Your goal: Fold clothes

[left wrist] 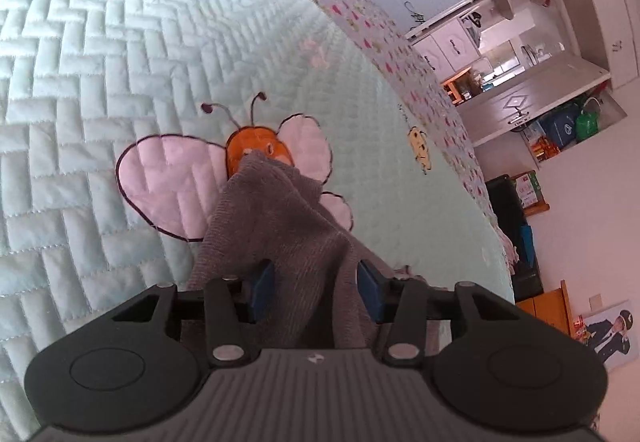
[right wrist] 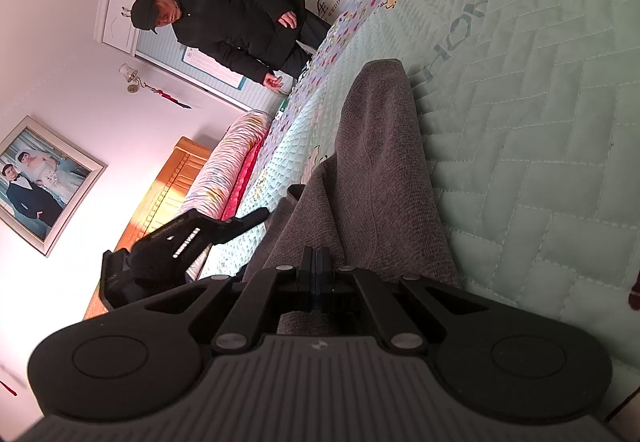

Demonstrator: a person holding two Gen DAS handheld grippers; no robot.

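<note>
A grey knit garment (left wrist: 280, 210) lies in a long fold on the mint quilted bed cover (left wrist: 100, 82), over part of an embroidered bee (left wrist: 256, 146). My left gripper (left wrist: 316, 282) is open, its blue pads (left wrist: 262, 288) wide apart with a ridge of the grey fabric rising loosely between them. In the right wrist view the garment (right wrist: 376, 162) stretches away along the bed cover (right wrist: 540, 122). My right gripper (right wrist: 318, 262) is shut, fingers pressed together on the near end of the grey fabric. The left gripper (right wrist: 256, 218) shows to its left, at the garment's other edge.
A person in black clothes and cap (right wrist: 240, 18) stands beyond the far side of the bed. Rolled bedding (right wrist: 224, 178) and a wooden headboard (right wrist: 168, 194) lie at the left. A framed photo (right wrist: 40, 182) hangs on the wall. Cupboards and a door (left wrist: 520, 98) stand past the bed's edge.
</note>
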